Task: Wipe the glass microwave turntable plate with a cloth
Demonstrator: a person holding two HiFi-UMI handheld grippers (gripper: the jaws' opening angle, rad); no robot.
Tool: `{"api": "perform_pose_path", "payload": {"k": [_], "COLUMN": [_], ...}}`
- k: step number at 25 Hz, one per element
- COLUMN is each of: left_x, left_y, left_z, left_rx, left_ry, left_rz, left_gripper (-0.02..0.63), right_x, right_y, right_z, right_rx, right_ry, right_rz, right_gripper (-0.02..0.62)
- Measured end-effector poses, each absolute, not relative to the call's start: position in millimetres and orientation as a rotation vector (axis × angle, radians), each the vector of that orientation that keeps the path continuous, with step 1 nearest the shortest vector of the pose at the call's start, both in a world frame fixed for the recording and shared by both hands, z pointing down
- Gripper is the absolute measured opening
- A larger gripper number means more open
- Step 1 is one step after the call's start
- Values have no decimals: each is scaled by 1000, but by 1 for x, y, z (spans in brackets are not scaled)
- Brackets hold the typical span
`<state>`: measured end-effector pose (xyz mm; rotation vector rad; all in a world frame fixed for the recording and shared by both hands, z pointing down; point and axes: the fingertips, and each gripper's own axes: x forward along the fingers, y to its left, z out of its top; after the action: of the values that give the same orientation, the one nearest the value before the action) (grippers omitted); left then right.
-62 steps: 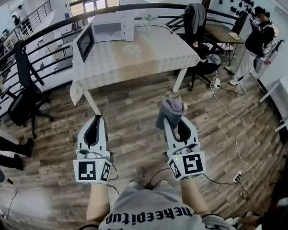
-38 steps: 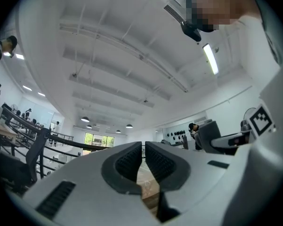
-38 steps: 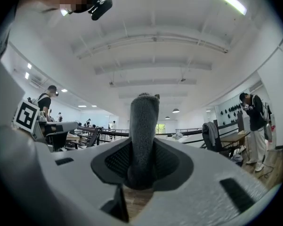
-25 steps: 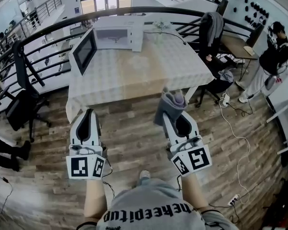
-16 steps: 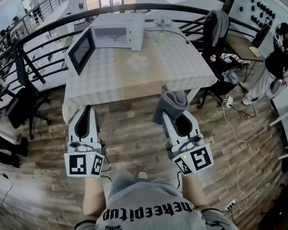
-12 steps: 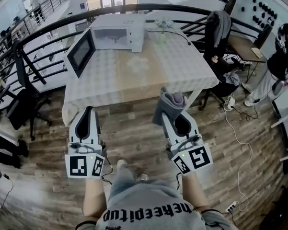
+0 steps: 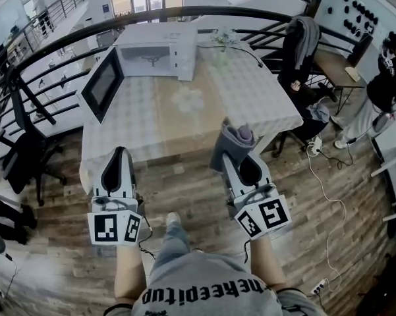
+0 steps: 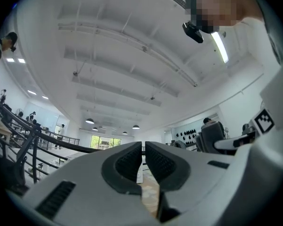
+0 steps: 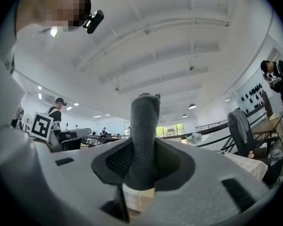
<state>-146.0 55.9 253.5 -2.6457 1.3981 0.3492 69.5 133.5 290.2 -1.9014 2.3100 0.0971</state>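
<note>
The glass turntable plate (image 7: pixel 188 99) lies on the checked table (image 7: pixel 257 101), a clear disc in front of the white microwave (image 7: pixel 157 50). The microwave's door (image 7: pixel 101 85) hangs open to the left. Both grippers are held over the wooden floor, short of the table's near edge. My right gripper (image 7: pixel 237 153) is shut on a grey cloth (image 7: pixel 232 139), which stands up between its jaws in the right gripper view (image 9: pixel 144 121). My left gripper (image 7: pixel 116 153) is shut with nothing in it, its pads (image 8: pixel 130 161) almost touching.
A vase of flowers (image 7: pixel 223 39) and a cable sit at the table's back right. A black office chair (image 7: pixel 20 143) stands at the left, and a chair draped with a jacket (image 7: pixel 303 38) at the right. Cables (image 7: pixel 323 176) trail on the floor. A person (image 7: pixel 389 71) stands far right.
The person has walked toward the table, which now lies nearer and larger in view. Both grippers keep their pose; the right still holds the cloth.
</note>
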Motion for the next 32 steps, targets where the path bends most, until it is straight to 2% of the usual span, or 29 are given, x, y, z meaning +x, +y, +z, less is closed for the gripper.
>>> {"api": "perform_pose_path", "payload": {"k": [5,16,32], "left_x": [-137,-139,-115], "left_y": [-9,-128,-226], "left_z": [249,240,281], "left_rx": [-2670,-2714,-2807], "left_ry": [1340,1215,1178], "left_rz": [362,388,318], "left_gripper": [23,23,23], "right_x": [66,52,75], "right_y": [76,-32,-149], "right_z": [278,267,345], "right_rx": [-1962,-1978,-2086], "right_ry": [2316,2237,2286], "right_rz": [242,255,-212], "right_gripper": [107,106,106]}}
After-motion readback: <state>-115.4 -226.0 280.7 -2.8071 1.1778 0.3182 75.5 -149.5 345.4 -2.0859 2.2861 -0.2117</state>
